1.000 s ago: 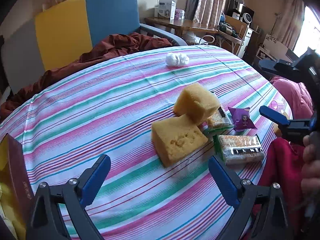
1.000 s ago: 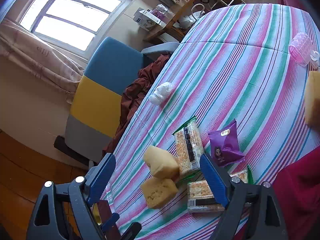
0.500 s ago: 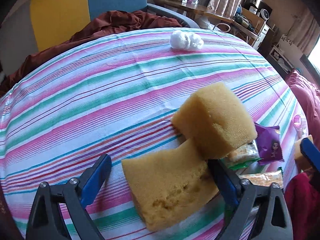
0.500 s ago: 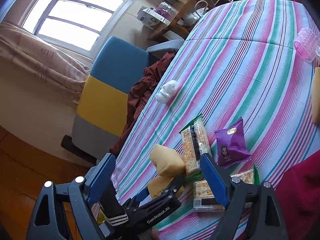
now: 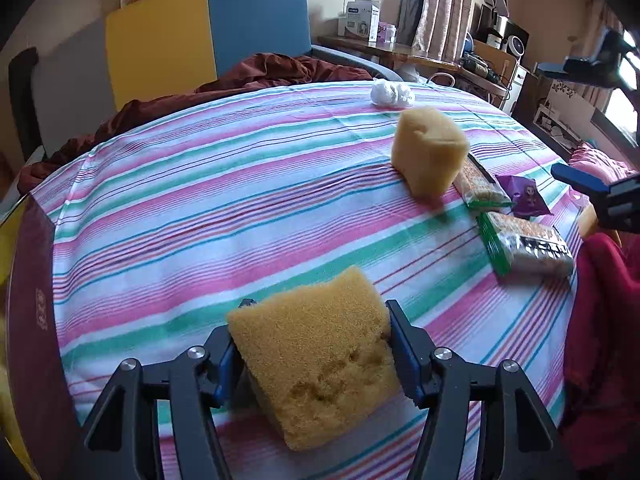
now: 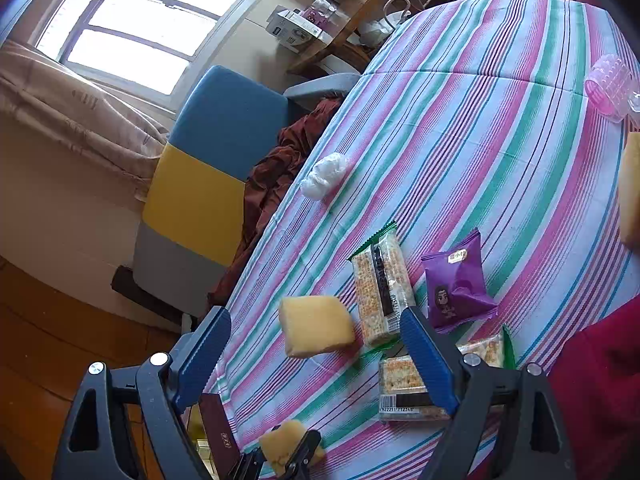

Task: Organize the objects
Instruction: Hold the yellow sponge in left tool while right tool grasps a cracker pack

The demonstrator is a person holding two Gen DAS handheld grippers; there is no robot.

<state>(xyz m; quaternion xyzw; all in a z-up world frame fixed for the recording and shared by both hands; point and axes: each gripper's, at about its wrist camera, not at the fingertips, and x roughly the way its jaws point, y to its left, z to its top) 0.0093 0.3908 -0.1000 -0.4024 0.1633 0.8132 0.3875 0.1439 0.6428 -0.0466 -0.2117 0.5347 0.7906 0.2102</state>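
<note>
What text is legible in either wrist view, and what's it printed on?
"922251 712346" (last digits uncertain): barcode label on the near cracker pack.
Purple snack pouch: yellow logo patch and cartoon face, characters too small to read.
Far cracker pack: dark strip print, blurred.
White box on the sideboard: blue print, unreadable.
Maroon box: embossed emblem, illegible.

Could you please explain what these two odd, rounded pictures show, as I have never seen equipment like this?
A person holds a pair of tongs in each hand, and a wide-angle camera on each looks along its two blue fingers. In the left camera's picture, the left tongs are clamped on a yellow sponge. In the right camera's picture, the right tongs are open and hold nothing. On the striped tablecloth lie a second sponge, two cracker packs, a purple snack packet and a white wad.
</note>
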